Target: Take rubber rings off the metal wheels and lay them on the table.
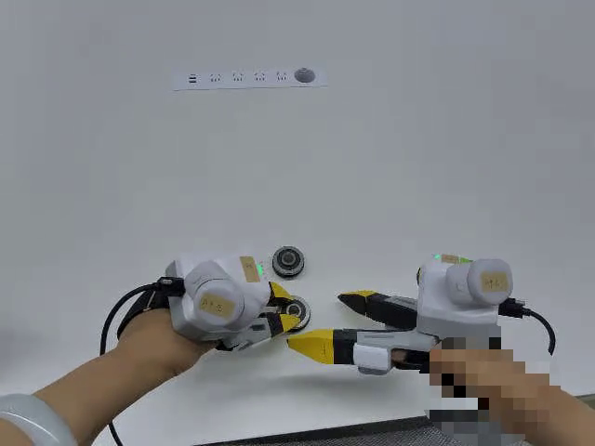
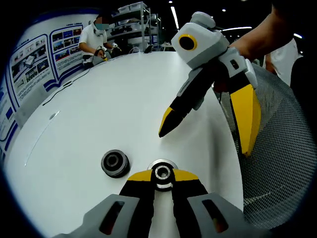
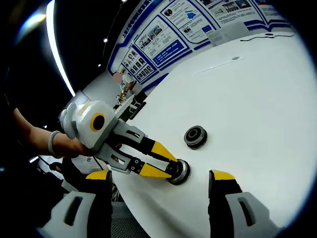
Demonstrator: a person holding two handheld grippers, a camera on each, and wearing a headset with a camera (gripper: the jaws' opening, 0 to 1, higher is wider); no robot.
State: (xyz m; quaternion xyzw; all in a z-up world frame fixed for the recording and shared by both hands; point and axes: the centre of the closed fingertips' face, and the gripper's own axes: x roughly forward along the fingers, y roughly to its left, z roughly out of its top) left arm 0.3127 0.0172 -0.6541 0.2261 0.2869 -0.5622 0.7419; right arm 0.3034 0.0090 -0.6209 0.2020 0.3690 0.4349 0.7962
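Observation:
Two small metal wheels lie on the white table [image 1: 390, 186]. The near wheel [image 1: 297, 310] [image 2: 162, 172] [image 3: 179, 171] has a silvery rim, and my left gripper [image 1: 290, 312] [image 2: 162, 175] [image 3: 168, 166] is shut on it with its yellow tips on either side. The far wheel [image 1: 288, 261] [image 2: 115, 163] [image 3: 195, 136] has a dark outer ring and lies free a little beyond. My right gripper [image 1: 319, 321] [image 2: 204, 142] [image 3: 159, 174] stands open, its jaws pointing at the held wheel from the right, close to it but apart.
A white power strip [image 1: 246, 78] lies at the far side of the table. A mesh chair [image 2: 280, 148] stands off the table's near edge. A person [image 2: 96, 37] works at the table's far end. A black cable [image 1: 121, 311] trails from the left gripper.

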